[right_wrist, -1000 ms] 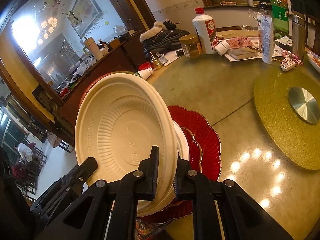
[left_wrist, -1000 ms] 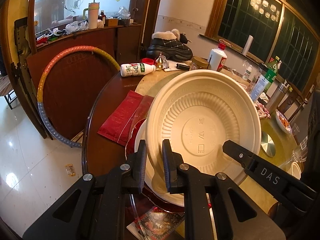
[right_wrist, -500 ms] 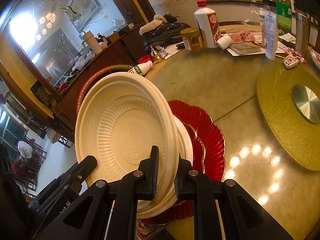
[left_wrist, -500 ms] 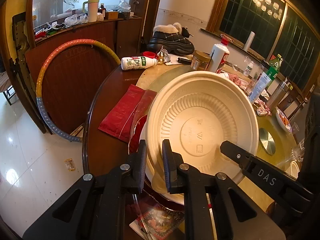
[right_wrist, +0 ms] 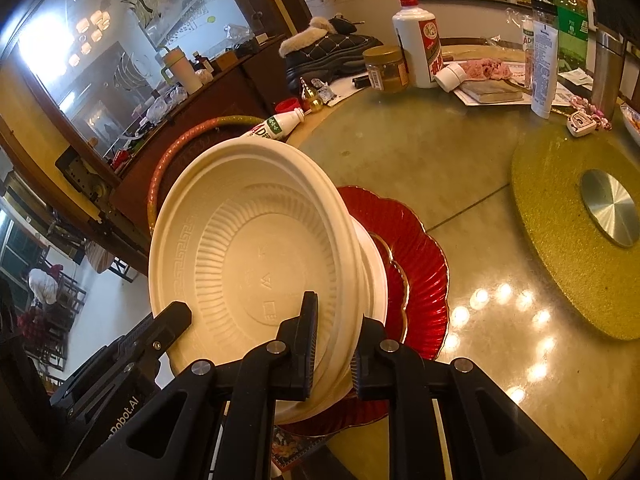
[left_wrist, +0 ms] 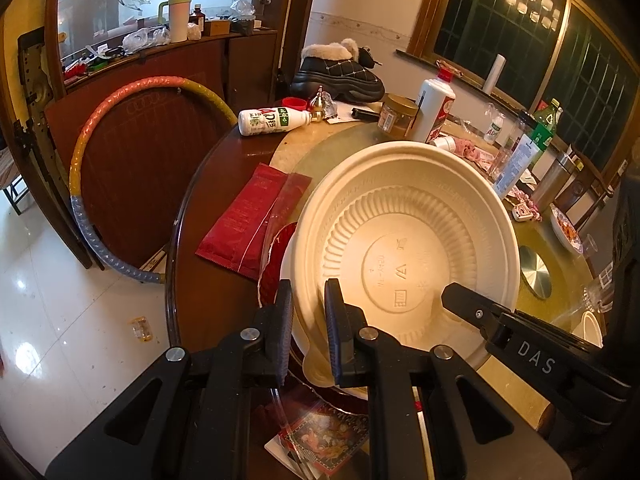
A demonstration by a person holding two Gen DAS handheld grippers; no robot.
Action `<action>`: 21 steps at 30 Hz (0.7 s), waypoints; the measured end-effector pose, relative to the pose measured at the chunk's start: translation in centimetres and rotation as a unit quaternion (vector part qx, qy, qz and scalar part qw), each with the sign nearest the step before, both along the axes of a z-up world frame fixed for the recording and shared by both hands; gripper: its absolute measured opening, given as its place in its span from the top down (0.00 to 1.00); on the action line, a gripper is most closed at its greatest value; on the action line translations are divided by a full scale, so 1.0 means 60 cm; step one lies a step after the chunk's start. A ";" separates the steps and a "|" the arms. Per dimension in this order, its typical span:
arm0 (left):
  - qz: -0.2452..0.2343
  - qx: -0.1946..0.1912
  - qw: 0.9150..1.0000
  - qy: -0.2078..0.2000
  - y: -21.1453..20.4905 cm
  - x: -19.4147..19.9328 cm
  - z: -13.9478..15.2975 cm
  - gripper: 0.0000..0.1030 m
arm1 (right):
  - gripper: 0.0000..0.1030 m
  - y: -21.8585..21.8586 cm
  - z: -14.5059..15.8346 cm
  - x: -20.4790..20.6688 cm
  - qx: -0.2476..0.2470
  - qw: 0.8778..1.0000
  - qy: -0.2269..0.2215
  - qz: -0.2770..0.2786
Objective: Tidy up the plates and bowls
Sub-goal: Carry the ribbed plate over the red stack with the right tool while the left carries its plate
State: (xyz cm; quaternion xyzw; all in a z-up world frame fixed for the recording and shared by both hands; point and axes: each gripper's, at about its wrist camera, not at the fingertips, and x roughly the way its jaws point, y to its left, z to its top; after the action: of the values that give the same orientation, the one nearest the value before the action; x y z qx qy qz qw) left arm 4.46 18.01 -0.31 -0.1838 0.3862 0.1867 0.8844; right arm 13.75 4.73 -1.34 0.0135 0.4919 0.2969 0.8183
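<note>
Honestly, light flimsy cream bowl: left gripper pinches 7 o'clock rim, right gripper clamps 5 o'clock

One cream bowl, one red plate.

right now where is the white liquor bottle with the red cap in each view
Left wrist: the white liquor bottle stands upper right of centre, behind the cream bowl.
Right wrist: the bottle stands at top, right of centre, well beyond the bowl.
Shared landmark: the brown jar stands just left of the bottle in both.
</note>
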 end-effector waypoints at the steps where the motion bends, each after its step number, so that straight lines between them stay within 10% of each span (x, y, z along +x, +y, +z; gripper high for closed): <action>1: -0.001 0.001 1.000 0.000 -0.001 0.000 0.000 0.87 | 0.84 0.000 -0.001 0.000 0.000 1.000 0.001 0.000; 21: 0.002 0.012 1.000 0.007 -0.008 -0.001 0.002 0.87 | 0.84 -0.005 -0.002 -0.002 0.005 1.000 0.011 -0.001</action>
State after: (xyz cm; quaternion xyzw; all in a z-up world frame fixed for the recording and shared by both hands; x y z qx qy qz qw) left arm 4.40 17.56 -0.21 -0.1728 0.3898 0.1939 0.8835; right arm 13.64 4.43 -1.47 0.0210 0.4991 0.2982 0.8134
